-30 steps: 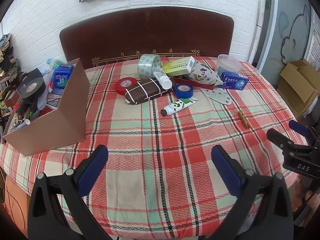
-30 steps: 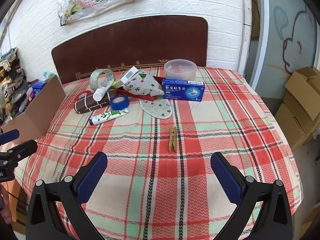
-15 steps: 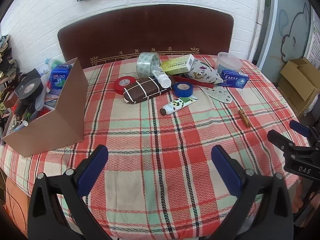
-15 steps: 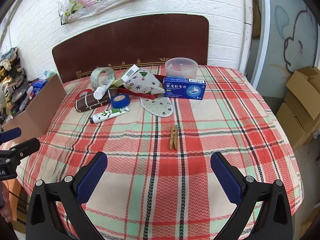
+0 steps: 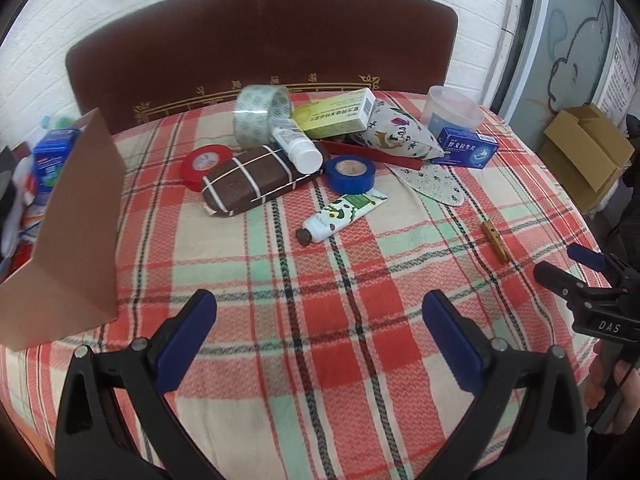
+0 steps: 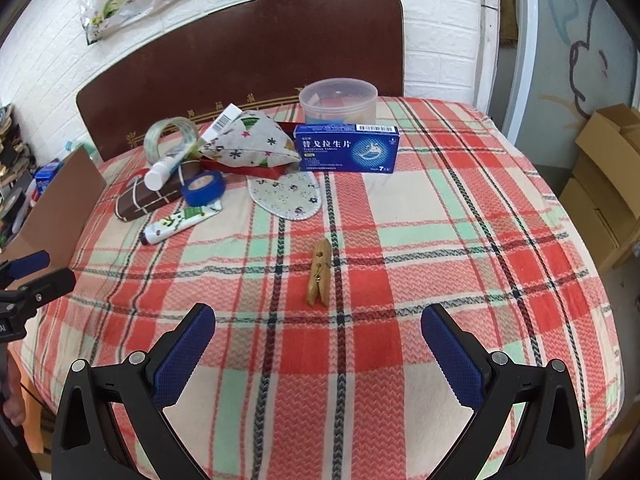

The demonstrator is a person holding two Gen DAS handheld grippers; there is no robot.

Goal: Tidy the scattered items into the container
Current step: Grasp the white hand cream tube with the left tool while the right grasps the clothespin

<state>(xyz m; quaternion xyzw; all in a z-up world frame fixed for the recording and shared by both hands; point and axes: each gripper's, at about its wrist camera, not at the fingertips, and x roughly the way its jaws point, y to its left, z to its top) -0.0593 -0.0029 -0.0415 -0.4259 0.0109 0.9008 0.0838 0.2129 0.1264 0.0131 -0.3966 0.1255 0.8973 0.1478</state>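
- Brown cardboard container [image 5: 76,216] stands at the left edge of the plaid-covered worktop [image 5: 320,300], with a blue box [image 5: 50,160] inside it.
- Scattered items cluster at the far side: a brown striped case [image 5: 252,180], a red tape roll [image 5: 204,160], a blue tape roll [image 5: 350,174], a clear tape roll [image 5: 260,114], a cream tube [image 5: 344,216] and a blue medicine box [image 6: 347,149].
- Nearer, a wooden clothespin [image 6: 320,274] lies alone.
- Left tongs [image 5: 320,336] and right tongs [image 6: 318,338] are both spread apart, holding nothing, above the near worktop.

Left gripper [image 5: 318,334] gapes above tablecloth [image 5: 280,280]; cardboard box [image 5: 72,216] contents blurred.
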